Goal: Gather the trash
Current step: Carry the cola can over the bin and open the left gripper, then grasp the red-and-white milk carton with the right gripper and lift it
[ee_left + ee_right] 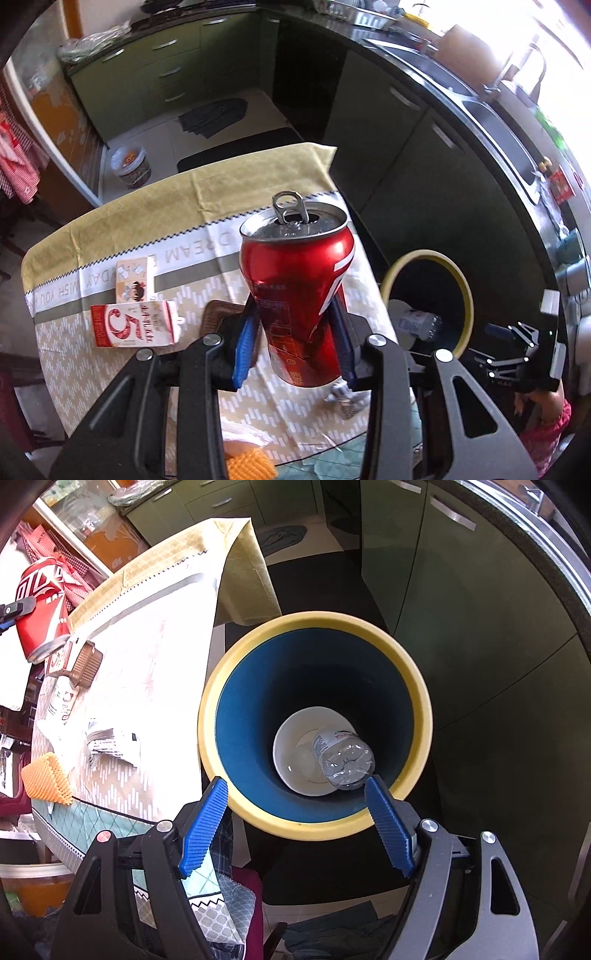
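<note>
Red can base hidden by pads; bin partly occluded, seemingly.

A: What sort of place is this?

B: A home kitchen. A dark countertop runs along two walls and meets in a corner, with green cabinet fronts and metal drawer handles below it.

A: What else shows it?

B: A steel sink is set into that countertop, and a tap stands just behind it under a bright window. Below the countertop lies a pale tiled floor with a dark mat. Near the countertop stands a table under a printed cloth, and between the two stands a yellow-rimmed bin.
</note>
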